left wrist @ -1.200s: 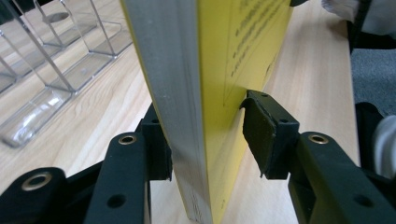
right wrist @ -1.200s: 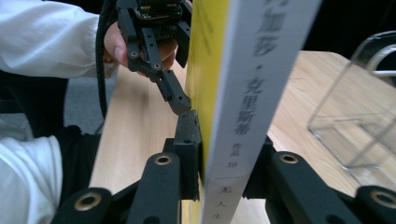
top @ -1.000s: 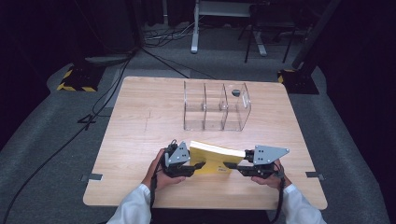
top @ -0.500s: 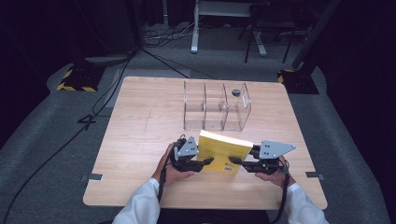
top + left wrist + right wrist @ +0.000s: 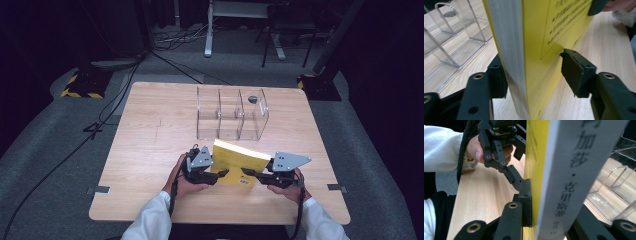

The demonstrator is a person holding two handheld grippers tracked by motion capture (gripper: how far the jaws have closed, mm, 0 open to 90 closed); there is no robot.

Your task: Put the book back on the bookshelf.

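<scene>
Holds a yellow book up on edge, just above the surface, with the left gripper at one end and the right gripper at the other. Keeps the book squarely between both pairs of jaws, spine towards the right ones, page edge towards the left ones.

Shows the left jaws closed to the book's thickness, one pad on each cover. Seems to meet the printed cover with only the leading edge of one pad, the rest angled off. Shows the right jaws likewise closed on the book, one pad flat against the yellow cover; hides the opposite pad behind the spine.

Leaves a clear organizer well beyond the jaws, with upright dividers and narrow slots.

Risks, judging from this:
- Slipping at the left jaws, since an edge-only contact on a glossy cover gives little friction; would let that end sag or twist.
- Fanning open of the pages, if either grip rides near the corner and not across the whole block.
- Catching a divider on the way into a slot, with the book tilted and not square to the openings.
- Tipping or shoving the light organizer, given any sideways push from the book or the jaws.
</scene>
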